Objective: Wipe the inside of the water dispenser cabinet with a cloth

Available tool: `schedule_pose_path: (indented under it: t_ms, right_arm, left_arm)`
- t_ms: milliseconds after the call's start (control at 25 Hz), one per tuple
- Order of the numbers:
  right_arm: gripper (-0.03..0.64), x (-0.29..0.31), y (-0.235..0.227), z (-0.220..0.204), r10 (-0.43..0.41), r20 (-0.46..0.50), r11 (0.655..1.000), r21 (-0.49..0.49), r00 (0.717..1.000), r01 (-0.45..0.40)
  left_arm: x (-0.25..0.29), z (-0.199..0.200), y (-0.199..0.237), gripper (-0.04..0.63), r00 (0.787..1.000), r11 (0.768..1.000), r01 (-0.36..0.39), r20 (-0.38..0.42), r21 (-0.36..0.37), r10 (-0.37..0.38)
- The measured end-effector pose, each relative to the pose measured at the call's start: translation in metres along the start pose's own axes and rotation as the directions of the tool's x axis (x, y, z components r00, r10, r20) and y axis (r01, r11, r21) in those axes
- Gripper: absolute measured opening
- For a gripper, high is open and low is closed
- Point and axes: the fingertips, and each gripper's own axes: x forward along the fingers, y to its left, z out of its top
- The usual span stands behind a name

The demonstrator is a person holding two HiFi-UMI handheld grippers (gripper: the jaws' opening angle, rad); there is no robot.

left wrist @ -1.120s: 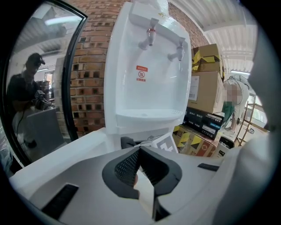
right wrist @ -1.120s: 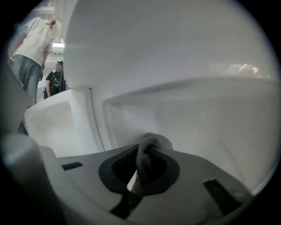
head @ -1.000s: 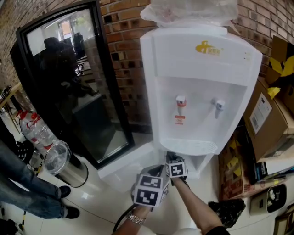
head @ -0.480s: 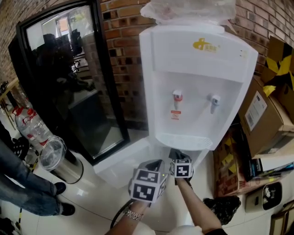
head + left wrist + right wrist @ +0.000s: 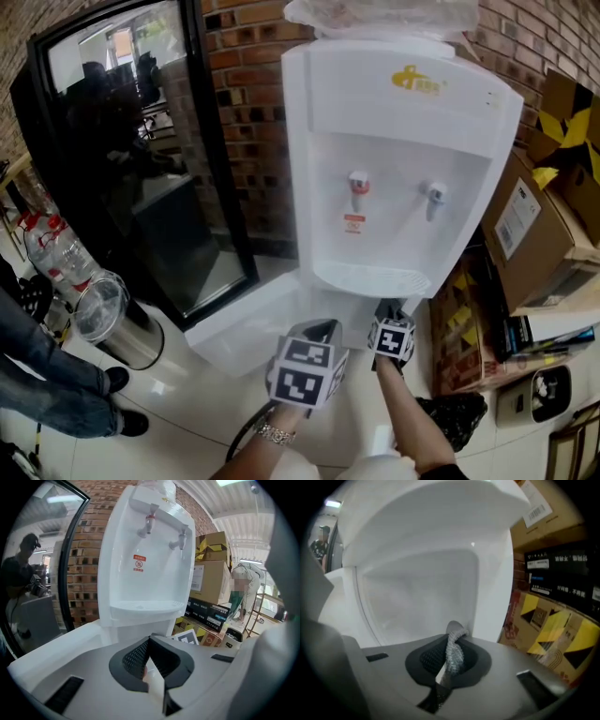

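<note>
Cabinet, the white hollow under the drip tray of the water dispenser, now fills the right gripper view, its door swung open to the dispenser's left. Over the last second the right gripper has shifted from the front of the dispenser's base toward its right edge and closer under the tray, which suggests the wipe is about to start or is only just starting. Only its own view shows what the head view hides: the jaws are clamped on a grey knitted cloth, a fold sticking up past the tips, just short of the inner wall; contact cannot be confirmed. The left gripper hangs back in front of the dispenser, and its view shows its jaws pressed together with nothing held.
</note>
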Motion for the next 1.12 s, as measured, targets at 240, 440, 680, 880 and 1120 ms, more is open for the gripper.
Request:
schedule_pose_path:
  t_ms: [240, 440, 680, 880, 1120]
  right_arm:
    - [0.009, 0.023, 0.009, -0.058, 0.045, -0.14, 0.997, -0.049, 0.989, -0.052]
    - [0.008, 0.02, 0.02, -0.042, 0.095, -0.12, 0.993, -0.056, 0.988, -0.102]
    - [0.009, -0.014, 0.033, 0.034, 0.105, 0.054, 0.993, -0.06, 0.993, -0.102]
    - [0.009, -0.011, 0.006, 0.04, -0.023, 0.137, 0.998, -0.053, 0.99, 0.03]
    - [0.008, 0.016, 0.001, -0.023, -0.018, -0.047, 0.998, -0.064, 0.999, 0.015]
  left_arm:
    - [-0.003, -0.001, 0.002, 0.002, 1.0, 1.0, 0.003, -0.006, 0.001, -0.003]
    - [-0.002, -0.003, -0.001, 0.002, 1.0, 1.0, 0.012, -0.016, 0.007, -0.012]
    - [-0.001, -0.002, -0.002, 0.002, 1.0, 1.0, 0.014, -0.019, 0.013, -0.014]
    - [-0.002, -0.003, -0.003, 0.002, 1.0, 1.0, 0.015, -0.018, 0.017, -0.015]
    - [-0.005, -0.002, -0.005, 0.002, 1.0, 1.0, 0.018, -0.019, 0.026, -0.018]
